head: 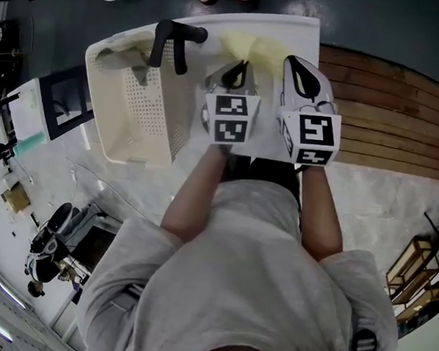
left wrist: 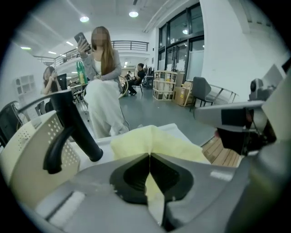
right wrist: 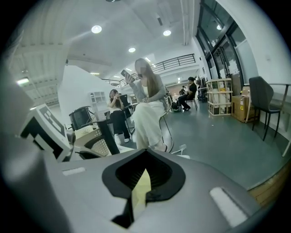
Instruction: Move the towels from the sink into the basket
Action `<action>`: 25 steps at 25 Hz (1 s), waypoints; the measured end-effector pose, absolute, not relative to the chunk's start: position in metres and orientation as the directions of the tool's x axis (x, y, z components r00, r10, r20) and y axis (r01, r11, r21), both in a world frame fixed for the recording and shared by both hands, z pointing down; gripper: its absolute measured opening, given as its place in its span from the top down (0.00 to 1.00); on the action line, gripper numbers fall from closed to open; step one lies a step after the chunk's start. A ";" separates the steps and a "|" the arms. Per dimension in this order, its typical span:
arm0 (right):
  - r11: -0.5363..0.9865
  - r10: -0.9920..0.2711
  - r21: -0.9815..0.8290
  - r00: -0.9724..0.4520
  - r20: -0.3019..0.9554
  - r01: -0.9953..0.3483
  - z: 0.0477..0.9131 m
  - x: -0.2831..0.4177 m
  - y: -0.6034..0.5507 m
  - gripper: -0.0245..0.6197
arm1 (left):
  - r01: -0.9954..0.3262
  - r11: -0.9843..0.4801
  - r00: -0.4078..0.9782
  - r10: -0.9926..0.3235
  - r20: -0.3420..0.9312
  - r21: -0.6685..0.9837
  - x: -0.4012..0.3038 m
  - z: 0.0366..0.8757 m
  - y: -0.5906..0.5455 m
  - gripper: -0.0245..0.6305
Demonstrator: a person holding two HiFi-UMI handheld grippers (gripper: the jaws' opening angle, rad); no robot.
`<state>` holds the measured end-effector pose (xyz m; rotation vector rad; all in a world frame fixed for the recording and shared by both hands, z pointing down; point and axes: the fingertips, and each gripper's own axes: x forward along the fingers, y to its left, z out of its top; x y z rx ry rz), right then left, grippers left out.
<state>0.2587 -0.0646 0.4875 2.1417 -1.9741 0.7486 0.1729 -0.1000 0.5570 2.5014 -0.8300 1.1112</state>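
White sink (head: pixel 301 33) and cream basket (head: pixel 136 115) are set side by side. A yellow towel (head: pixel 247 47) is pinched over the sink by left hand-held gripper (left wrist: pixel 149 155) and right hand-held gripper (right wrist: pixel 146 154) together. The carrying step is judged begun; a move left over the basket is called for.

Seated person (left wrist: pixel 103 86); wooden decking (head: pixel 389 118)

Grey floor (left wrist: pixel 150 109), tall windows (left wrist: pixel 182 32), ceiling spotlights (left wrist: pixel 133 14) — wooden slat decking (head: pixel 390 111) alongside

Round ceiling lights (right wrist: pixel 96 29) and tall windows (left wrist: pixel 179 32) light the hall evenly; fisheye edges darken and bend, with near parts softly blurred.
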 end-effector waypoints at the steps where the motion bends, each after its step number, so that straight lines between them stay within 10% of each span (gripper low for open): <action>1: -0.122 -0.900 -0.225 0.012 0.436 -0.967 0.484 0.254 -0.066 0.95 | -0.612 -0.791 0.548 -0.406 0.731 0.020 0.170 0.548 -0.102 0.93; 25: 0.229 -0.919 -0.118 -0.254 0.303 -0.966 0.393 0.108 -0.109 0.95 | -0.828 -0.560 0.492 -0.729 0.476 -0.002 0.031 0.401 -0.127 0.93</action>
